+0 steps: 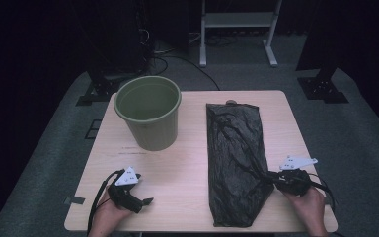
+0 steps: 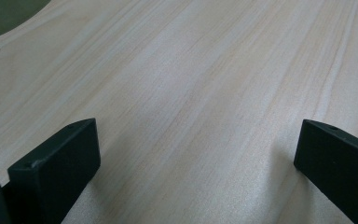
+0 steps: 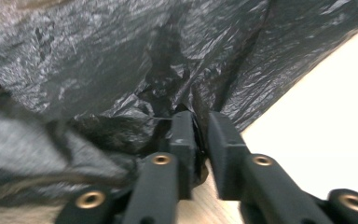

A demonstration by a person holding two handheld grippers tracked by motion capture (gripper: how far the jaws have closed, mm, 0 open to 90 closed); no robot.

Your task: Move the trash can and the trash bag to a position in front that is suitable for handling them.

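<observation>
A: So where's the black trash bag (image 1: 237, 163) at?

B: Lying flat on the right half of the light wood table (image 1: 187, 168), beside the upright green bucket (image 1: 149, 111). The right gripper (image 3: 200, 140) has its jaws pinched together on the bag's right edge.

A: And the left gripper (image 1: 137, 197)?

B: Sitting low over bare table near the front left, jaws wide apart, nothing between them.

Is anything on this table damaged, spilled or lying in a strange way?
Nothing looks spilled or broken. The black plastic bag lies flat but wrinkled, bunched at its right edge where the right gripper pinches it. The green bucket stands upright, and the left gripper is open over bare table.
</observation>
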